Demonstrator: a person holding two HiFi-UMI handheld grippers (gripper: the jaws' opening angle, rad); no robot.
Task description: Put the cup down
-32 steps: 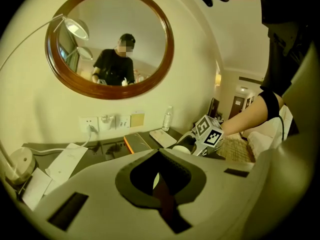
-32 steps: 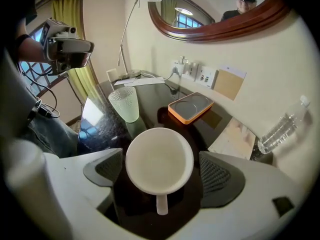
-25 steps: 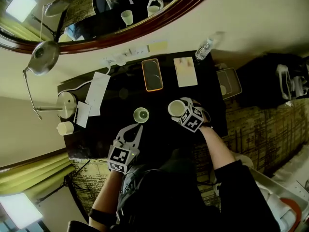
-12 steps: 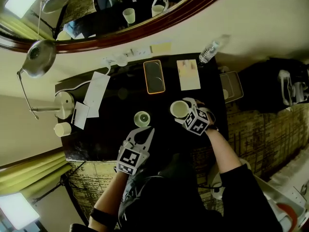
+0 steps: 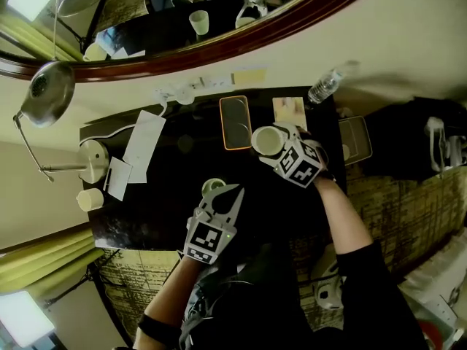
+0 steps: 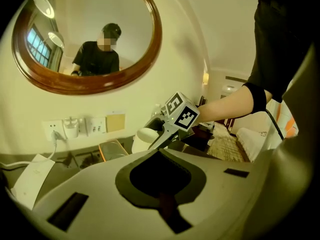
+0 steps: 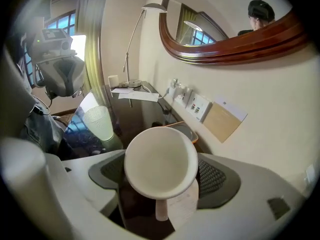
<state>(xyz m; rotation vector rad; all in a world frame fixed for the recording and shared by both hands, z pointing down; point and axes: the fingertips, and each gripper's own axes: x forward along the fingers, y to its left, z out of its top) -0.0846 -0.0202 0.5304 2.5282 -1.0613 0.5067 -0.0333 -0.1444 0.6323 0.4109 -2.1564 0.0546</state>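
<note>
**Right gripper (image 5: 279, 145) holds the cup (image 7: 160, 160), not yet down**

Its jaws pinch the cup, which looks lifted off the bench (image 5: 175, 203) at the far right, beside the phone (image 5: 235, 122). Left gripper (image 5: 232, 192) is pressed together and empty, just beside a second cup (image 5: 211, 187). I judge the grasp done. Lowering and letting go are left.

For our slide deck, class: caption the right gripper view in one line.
The right gripper holds a white cup over a dark desk, below a wood-framed mirror.
</note>
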